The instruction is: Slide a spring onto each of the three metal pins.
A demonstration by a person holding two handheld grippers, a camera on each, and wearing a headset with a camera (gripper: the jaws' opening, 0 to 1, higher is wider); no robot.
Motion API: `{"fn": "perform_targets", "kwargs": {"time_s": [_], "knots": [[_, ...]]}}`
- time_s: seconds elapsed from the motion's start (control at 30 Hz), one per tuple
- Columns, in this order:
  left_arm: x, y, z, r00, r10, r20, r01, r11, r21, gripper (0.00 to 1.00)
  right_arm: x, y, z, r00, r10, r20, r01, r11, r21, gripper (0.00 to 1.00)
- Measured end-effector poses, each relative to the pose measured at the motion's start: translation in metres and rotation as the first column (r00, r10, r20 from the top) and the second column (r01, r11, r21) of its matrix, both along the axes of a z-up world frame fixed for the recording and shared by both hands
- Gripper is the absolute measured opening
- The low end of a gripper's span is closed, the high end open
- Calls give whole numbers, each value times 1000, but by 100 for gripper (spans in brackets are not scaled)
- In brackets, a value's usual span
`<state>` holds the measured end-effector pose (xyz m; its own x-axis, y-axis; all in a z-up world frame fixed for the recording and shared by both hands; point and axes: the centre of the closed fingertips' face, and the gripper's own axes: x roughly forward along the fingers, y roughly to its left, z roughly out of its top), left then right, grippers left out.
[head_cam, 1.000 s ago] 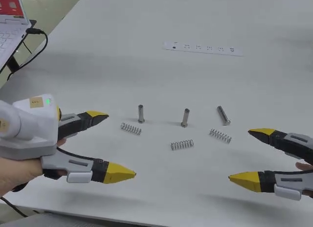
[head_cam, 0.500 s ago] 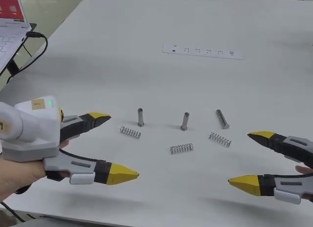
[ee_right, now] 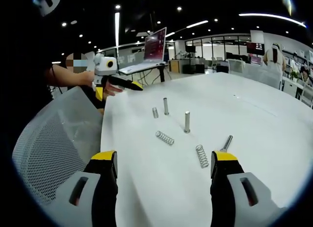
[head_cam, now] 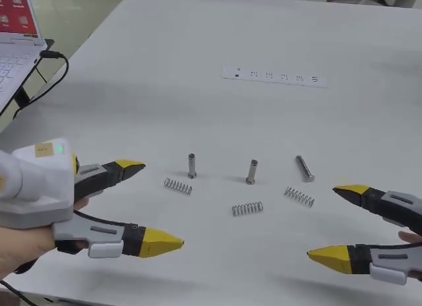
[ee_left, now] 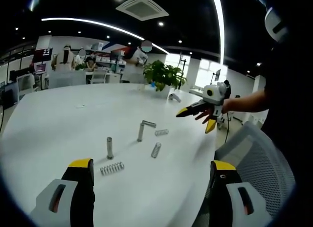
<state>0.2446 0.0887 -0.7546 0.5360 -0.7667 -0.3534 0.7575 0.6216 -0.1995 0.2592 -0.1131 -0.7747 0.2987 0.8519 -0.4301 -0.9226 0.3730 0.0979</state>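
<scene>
Nothing has moved; both my grippers stay put. My left gripper (head_cam: pixel 157 202) and my right gripper (head_cam: pixel 326 221) have their jaws wide apart, holding nothing. Between them on the table (head_cam: pixel 198 55) lie three springs (head_cam: pixel 247 208), near three pins (head_cam: pixel 252 171): two standing, one lying.

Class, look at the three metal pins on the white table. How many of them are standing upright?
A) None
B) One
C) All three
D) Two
D: the first pin and the middle pin stand upright, while the third pin lies on its side on the table.
</scene>
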Motion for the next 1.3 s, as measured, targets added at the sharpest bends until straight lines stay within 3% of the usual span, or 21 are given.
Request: {"fn": "perform_targets", "kwargs": {"time_s": [0.7,1.3], "knots": [[-2,2,-1,1000,-13,2,13,999,29,95,1,-7,2,1000,-14,18,14,1000,-12,77],[-1,1,-1,1000,-19,-1,19,999,26,95,1,-9,-3,1000,-12,6,12,1000,-27,76]]}}
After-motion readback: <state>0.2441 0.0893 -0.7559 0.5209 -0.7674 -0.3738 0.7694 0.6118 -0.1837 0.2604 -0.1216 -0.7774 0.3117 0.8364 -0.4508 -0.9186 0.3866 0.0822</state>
